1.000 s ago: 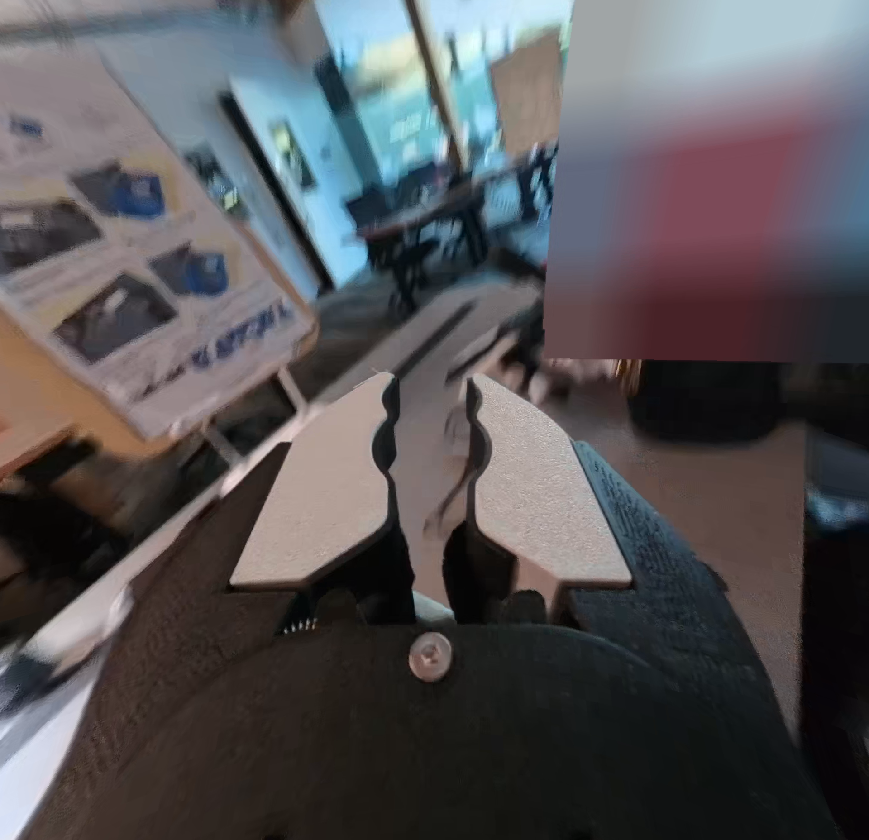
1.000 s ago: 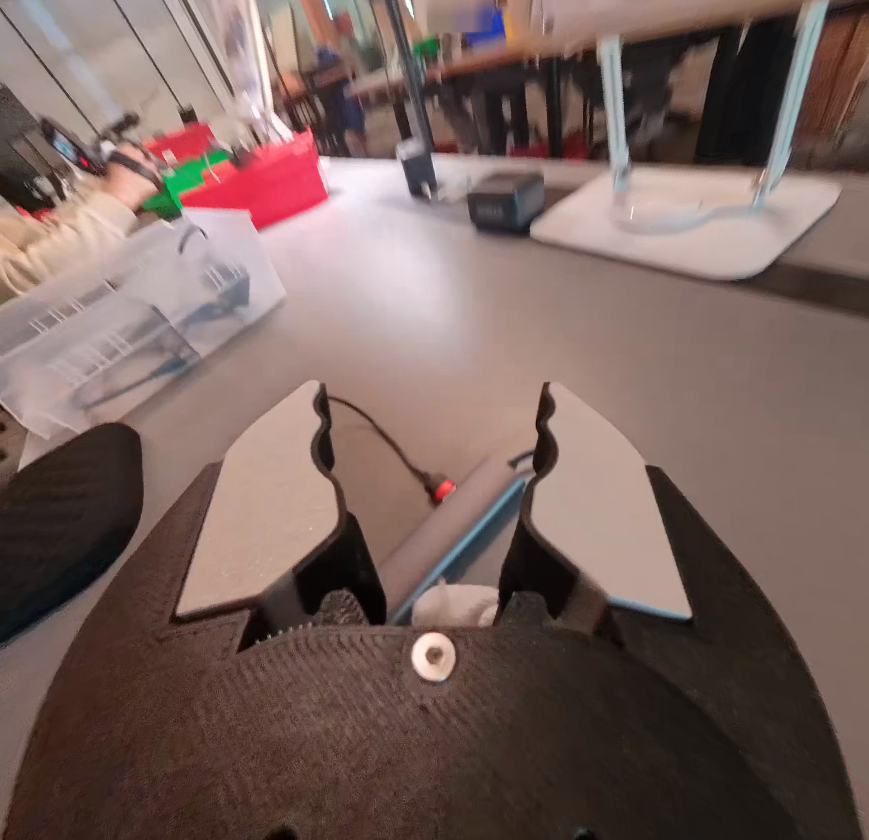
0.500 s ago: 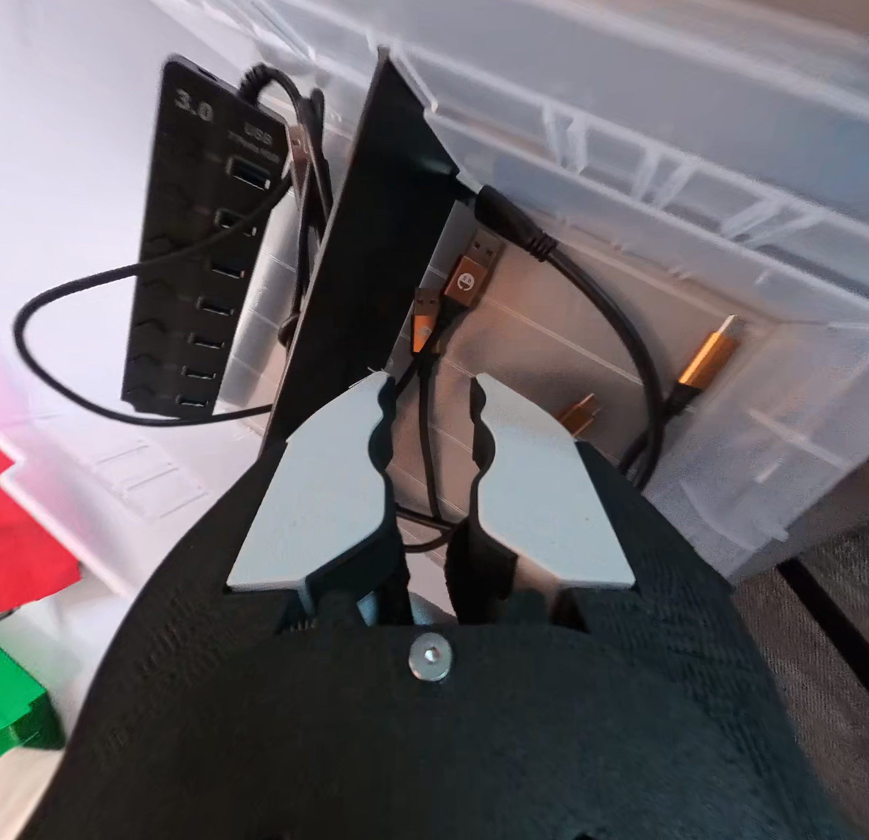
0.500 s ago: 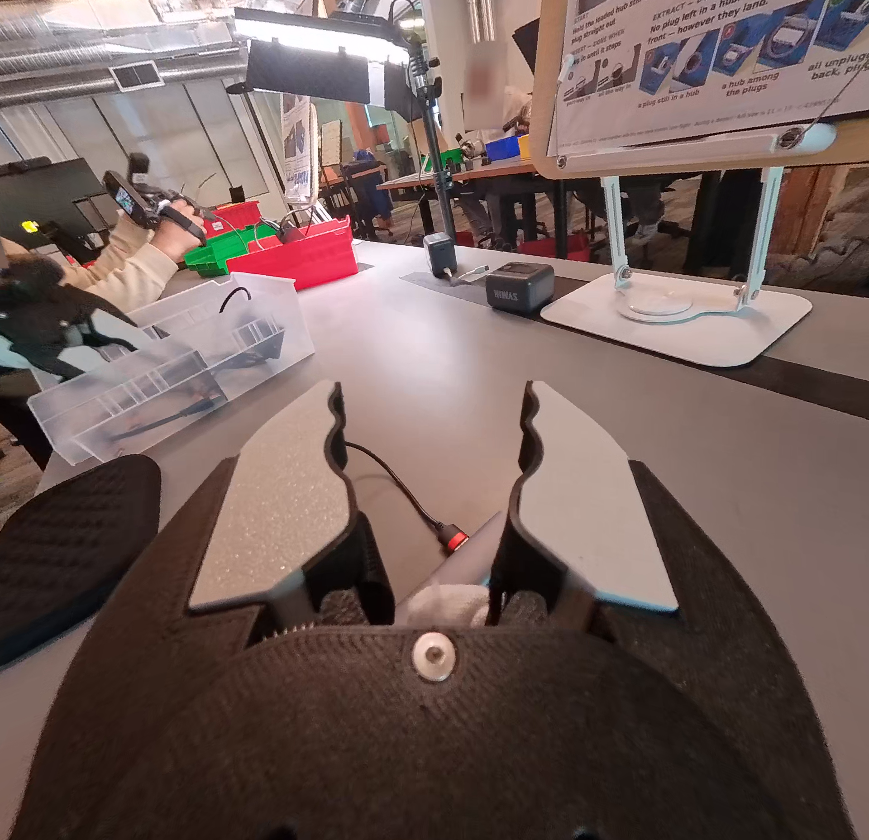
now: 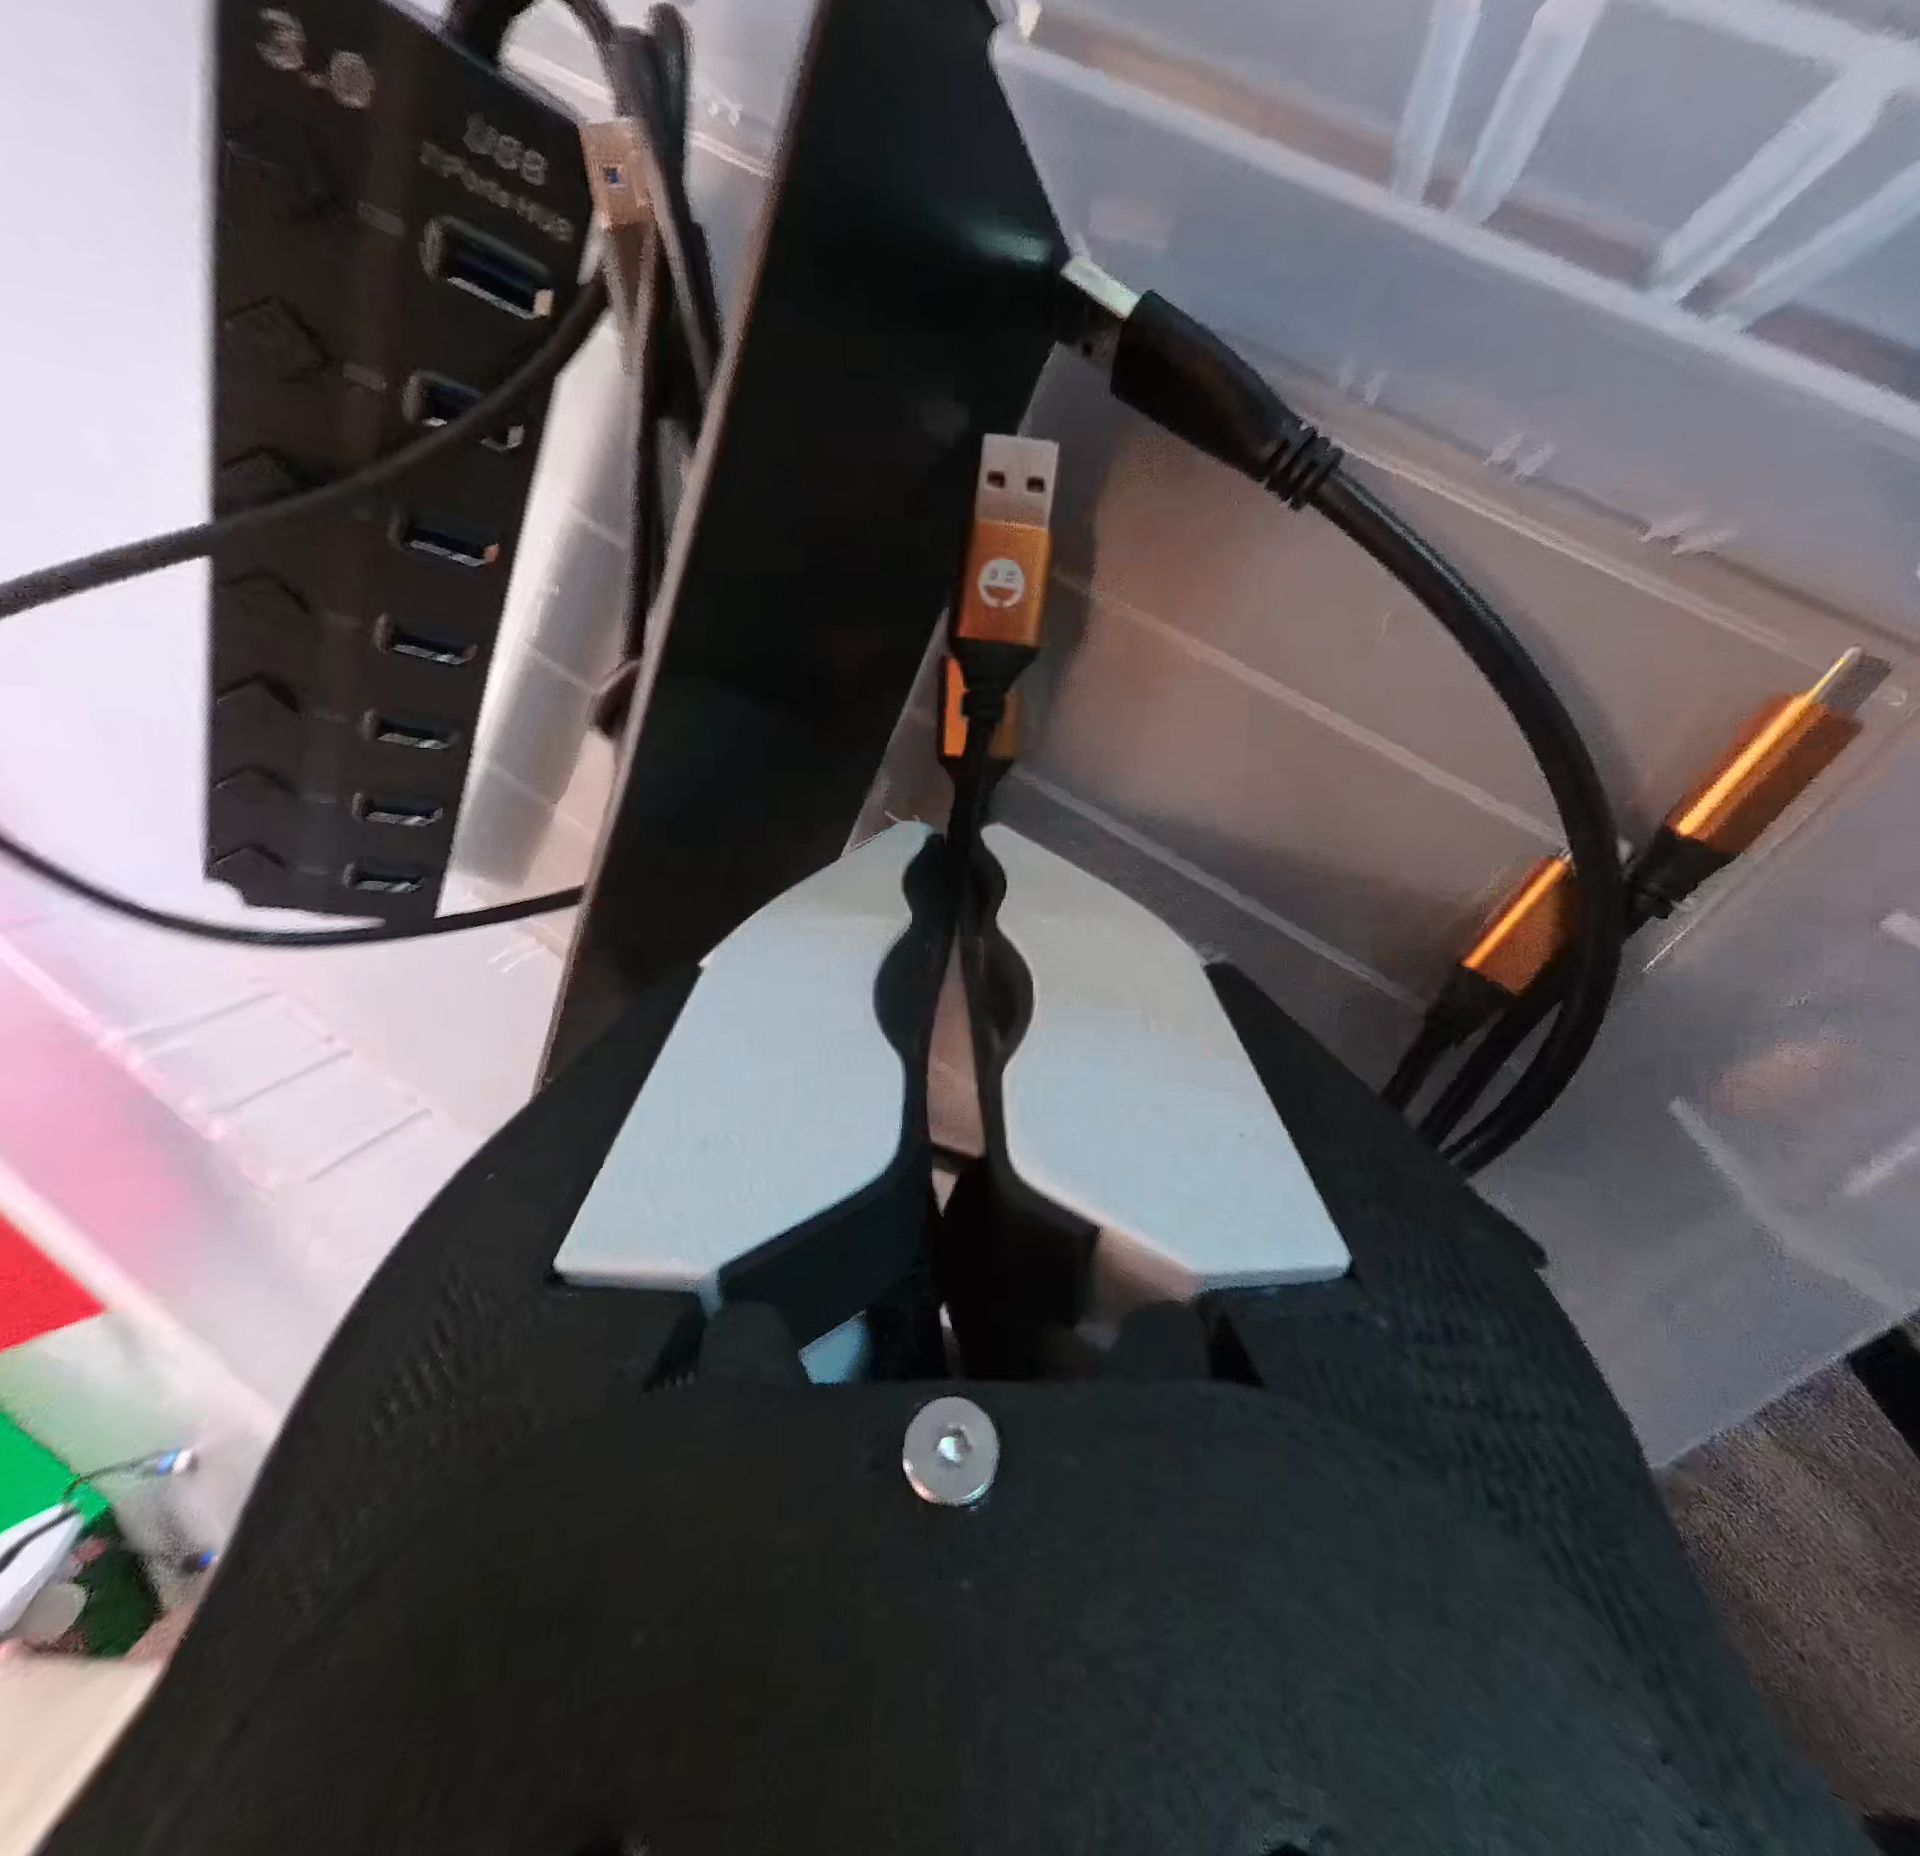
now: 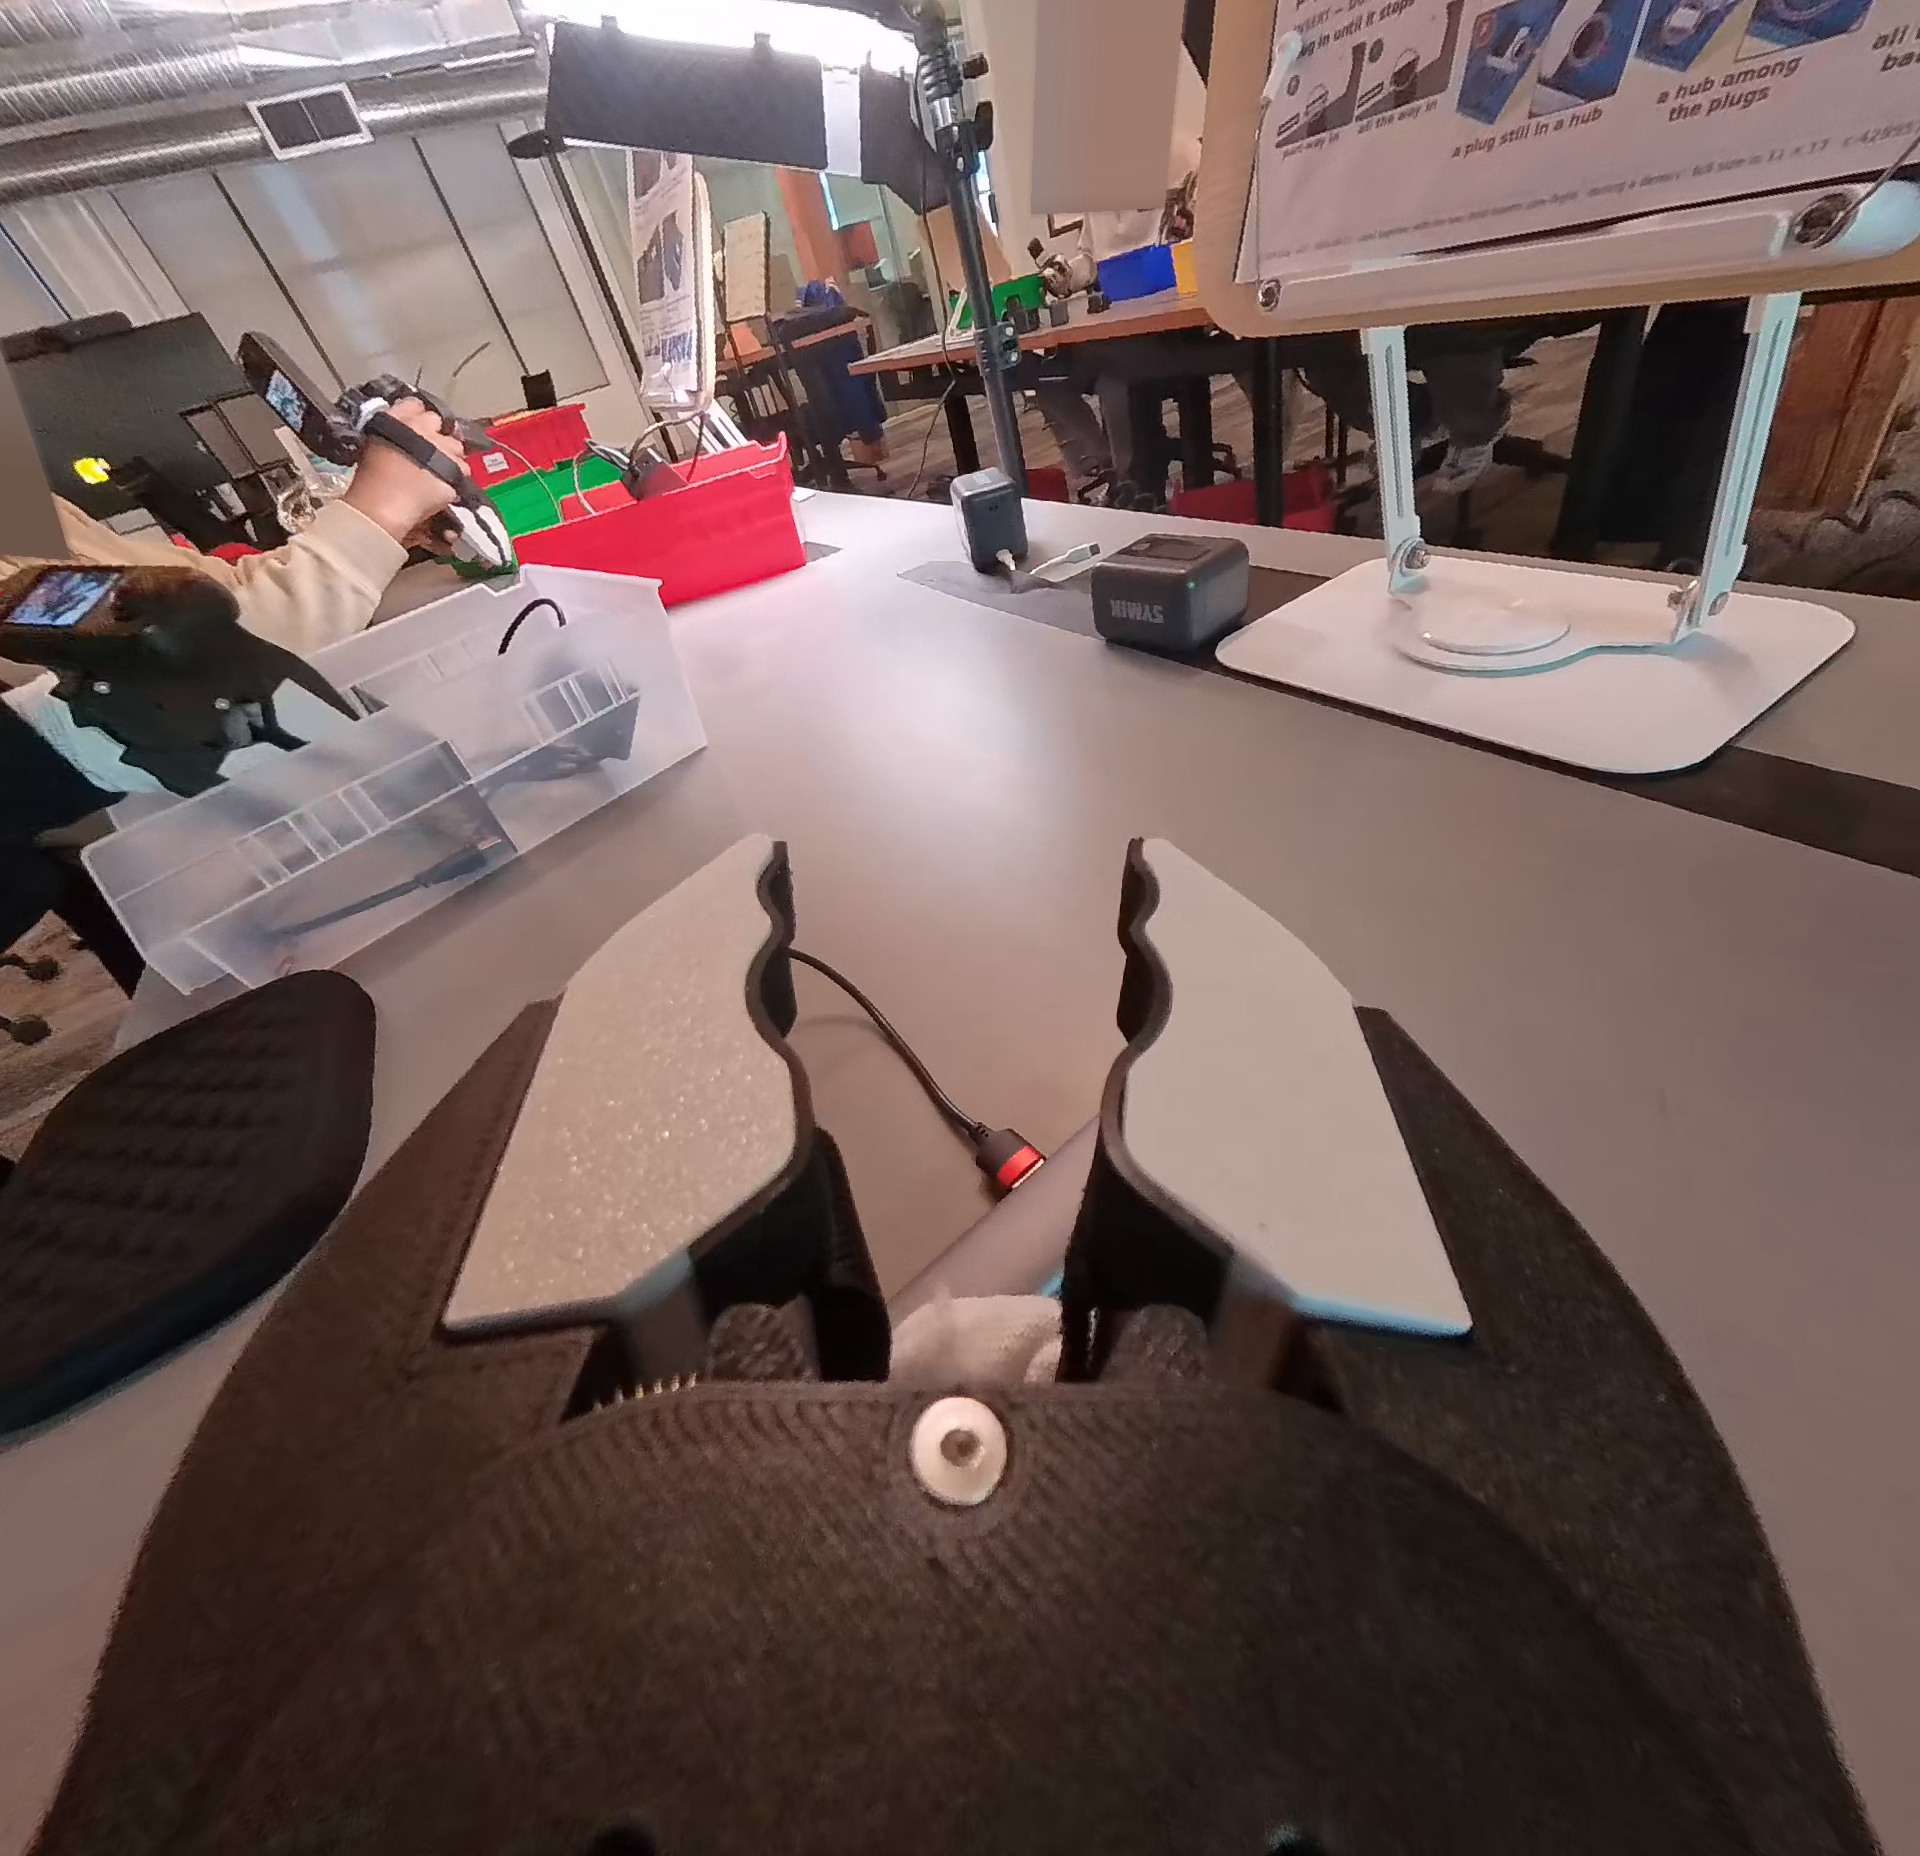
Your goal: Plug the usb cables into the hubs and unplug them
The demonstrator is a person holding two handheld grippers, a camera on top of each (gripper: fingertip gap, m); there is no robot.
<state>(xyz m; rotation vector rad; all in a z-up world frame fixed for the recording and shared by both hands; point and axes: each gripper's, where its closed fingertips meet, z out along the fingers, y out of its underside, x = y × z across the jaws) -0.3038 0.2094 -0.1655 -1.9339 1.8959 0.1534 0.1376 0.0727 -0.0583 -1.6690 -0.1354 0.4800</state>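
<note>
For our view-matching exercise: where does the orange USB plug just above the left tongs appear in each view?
Left wrist view: orange USB plug at centre, above the left tongs, shut on its cable.
Right wrist view: not visible.
Shared landmark: clear bin.

My left tongs (image 5: 956, 861) are pinched tight on a black cable (image 5: 961, 819) just below its orange plug. My right tongs (image 6: 951, 871) gape wide, low over the table (image 6: 1351, 923), gripping nothing.
</note>
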